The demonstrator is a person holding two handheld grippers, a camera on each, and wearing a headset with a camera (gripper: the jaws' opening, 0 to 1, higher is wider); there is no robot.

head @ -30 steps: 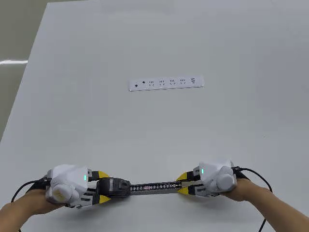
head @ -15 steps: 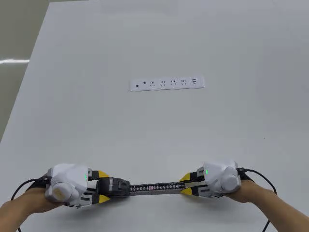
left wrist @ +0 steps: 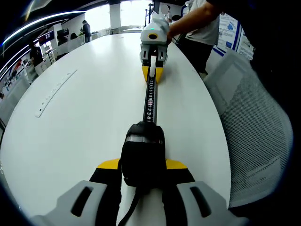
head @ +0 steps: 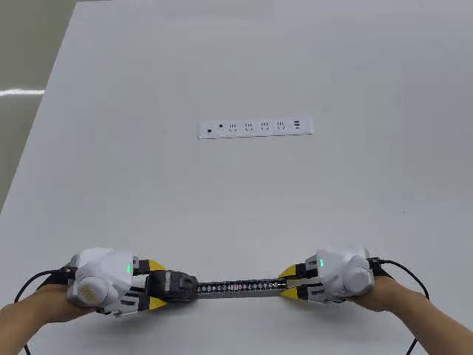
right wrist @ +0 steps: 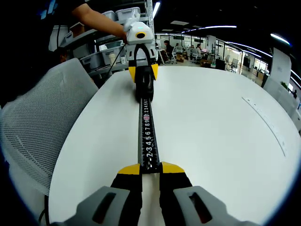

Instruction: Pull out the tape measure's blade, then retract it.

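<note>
A black tape measure case (head: 176, 285) (left wrist: 142, 153) sits low over the white table near its front edge, and my left gripper (head: 153, 284) (left wrist: 141, 165) is shut on it. From the case a dark numbered blade (head: 240, 285) (left wrist: 149, 100) (right wrist: 147, 134) runs straight to the right. My right gripper (head: 290, 282) (right wrist: 150, 168) is shut on the blade's free end. In the right gripper view the case (right wrist: 142, 85) shows far off between the left gripper's yellow fingertips. The two grippers face each other along the blade.
A white power strip (head: 255, 127) (left wrist: 55, 91) (right wrist: 265, 123) lies flat near the table's middle, well beyond the grippers. A mesh chair back (left wrist: 254, 117) (right wrist: 33, 122) stands just off the table's (head: 236, 200) front edge. Black cables trail from both grippers.
The right gripper has moved to the right with the blade's end, so more of the blade is out. The left gripper and case have drifted slightly left.
</note>
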